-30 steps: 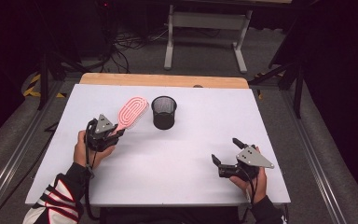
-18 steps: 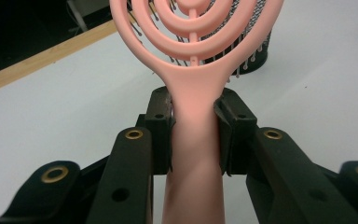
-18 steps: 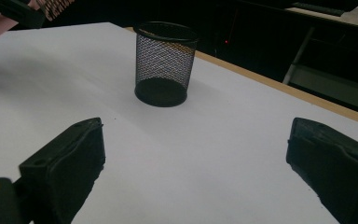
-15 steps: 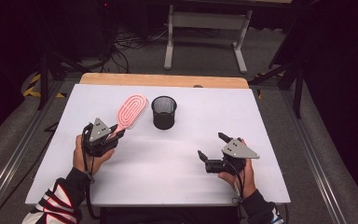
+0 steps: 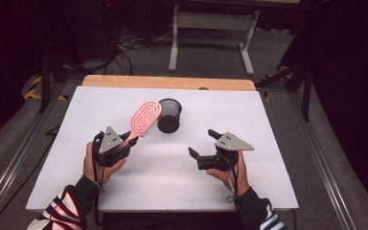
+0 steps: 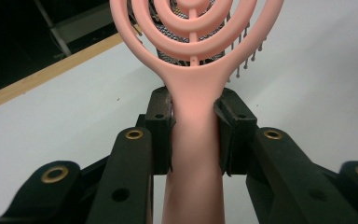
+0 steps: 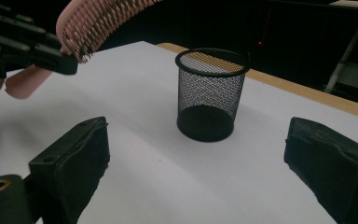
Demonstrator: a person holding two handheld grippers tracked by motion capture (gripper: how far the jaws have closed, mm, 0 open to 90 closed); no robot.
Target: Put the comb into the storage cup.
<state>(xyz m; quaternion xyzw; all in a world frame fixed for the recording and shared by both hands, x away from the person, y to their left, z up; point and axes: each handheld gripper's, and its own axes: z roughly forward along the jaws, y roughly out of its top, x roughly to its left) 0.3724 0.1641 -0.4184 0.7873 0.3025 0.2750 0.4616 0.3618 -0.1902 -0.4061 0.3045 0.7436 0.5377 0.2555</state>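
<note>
The pink hairbrush (image 5: 145, 119), clamped by its handle in the left gripper (image 5: 122, 142) and raised beside the mesh pen cup (image 5: 169, 115) near the table's (image 5: 268, 124) far edge, risked tipping that light cup, while the right gripper (image 5: 202, 145) hovered with jaws apart, aimed at it.

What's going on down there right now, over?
Left gripper shut on pink hairbrush, lifted off the table. Right gripper open, facing black mesh cup. Nothing between brush and cup.
</note>
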